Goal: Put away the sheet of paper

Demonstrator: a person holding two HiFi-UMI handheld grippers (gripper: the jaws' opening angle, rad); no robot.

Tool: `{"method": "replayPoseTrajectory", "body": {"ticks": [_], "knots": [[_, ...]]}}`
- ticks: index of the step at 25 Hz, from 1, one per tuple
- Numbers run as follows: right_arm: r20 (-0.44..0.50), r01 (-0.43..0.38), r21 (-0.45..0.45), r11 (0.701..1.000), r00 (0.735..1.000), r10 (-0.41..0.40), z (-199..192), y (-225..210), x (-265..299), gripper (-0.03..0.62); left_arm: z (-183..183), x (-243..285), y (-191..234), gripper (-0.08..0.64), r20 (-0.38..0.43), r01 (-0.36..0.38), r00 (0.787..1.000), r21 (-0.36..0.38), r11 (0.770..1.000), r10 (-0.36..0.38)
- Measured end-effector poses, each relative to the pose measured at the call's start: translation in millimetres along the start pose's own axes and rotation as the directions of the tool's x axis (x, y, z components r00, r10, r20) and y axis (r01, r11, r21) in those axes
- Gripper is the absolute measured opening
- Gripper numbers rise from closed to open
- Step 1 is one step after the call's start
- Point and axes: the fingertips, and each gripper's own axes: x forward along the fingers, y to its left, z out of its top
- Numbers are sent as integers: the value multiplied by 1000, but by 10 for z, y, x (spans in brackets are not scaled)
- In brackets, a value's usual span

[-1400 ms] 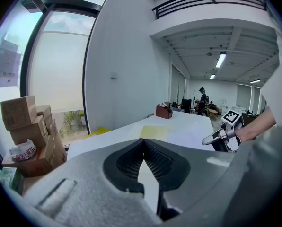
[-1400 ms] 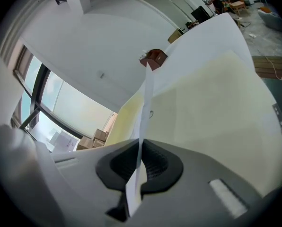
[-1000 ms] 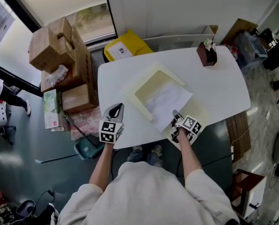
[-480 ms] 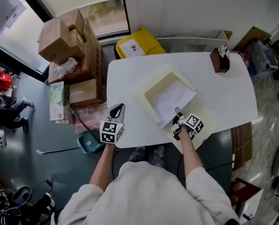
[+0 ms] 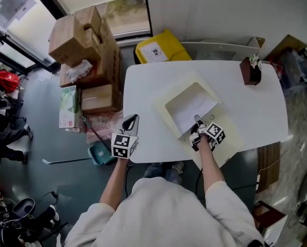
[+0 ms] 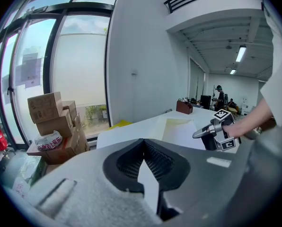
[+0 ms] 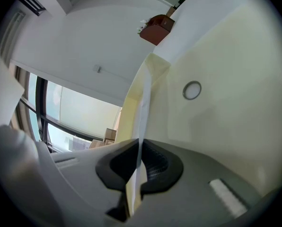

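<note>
The white sheet of paper (image 5: 190,111) lies slanted in a cream tray (image 5: 163,107) on the white table (image 5: 143,86). Its near corner is pinched by my right gripper (image 5: 197,121), which is shut on it. In the right gripper view the sheet (image 7: 142,103) runs edge-on out of the closed jaws (image 7: 138,145). My left gripper (image 5: 129,120) hangs at the table's front left edge, shut and empty. In the left gripper view (image 6: 143,148) I see the tray (image 6: 179,123), the paper (image 6: 183,135) and the right gripper (image 6: 198,134) ahead.
A flat cream lid (image 5: 231,138) with a round ring (image 7: 192,90) lies under my right hand at the table's front edge. A brown holder with a plant (image 5: 251,71) stands at the far right. Cardboard boxes (image 5: 81,50) and a yellow bin (image 5: 161,48) are on the floor.
My right gripper has carried the sheet left and away from me, so it now lies mostly inside the tray. The left gripper has stayed where it was.
</note>
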Motion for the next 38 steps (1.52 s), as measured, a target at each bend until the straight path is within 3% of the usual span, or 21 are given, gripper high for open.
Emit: {"method": "replayPoseTrajectory", "body": {"ticks": [9, 12, 15, 19, 23, 27, 30, 32, 34, 38], "knots": [[-40, -17, -30, 999, 999, 16, -56, 128, 208, 3, -55, -49, 29, 6, -13, -23, 1000, -11, 1000, 23], [-72, -28, -95, 995, 997, 21, -52, 188, 225, 8, -64, -53, 42, 6, -14, -31, 999, -5, 999, 31], [-106, -52, -170, 984, 994, 34, -47, 264, 214, 69, -72, -42, -10, 6, -16, -24, 1000, -11, 1000, 24], [-165, -77, -312, 947, 986, 25, -85, 391, 178, 127, -97, -10, -122, 6, -14, -3, 1000, -18, 1000, 2], [-252, -101, -507, 856, 967, -36, -203, 458, 162, 189, -101, 20, -160, 6, -10, 5, 1000, -1, 1000, -5], [-345, -160, -691, 705, 930, -127, -375, 466, 146, 243, -47, 41, -198, 6, 1, 19, 1000, -5, 1000, -19], [-391, -220, -785, 579, 901, -188, -473, 462, 96, 292, -14, 36, -232, 6, 5, 31, 1000, -13, 999, -31], [-401, -243, -823, 513, 889, -222, -501, 450, 65, 314, -4, 33, -238, 6, 9, 35, 999, -12, 999, -35], [-400, -249, -838, 485, 885, -238, -494, 453, 37, 325, 6, 41, -247, 6, 13, 40, 999, -11, 999, -40], [-374, -221, -842, 491, 897, -237, -420, 463, -38, 335, 53, 77, -280, 6, 26, 50, 998, -4, 999, -50]]}}
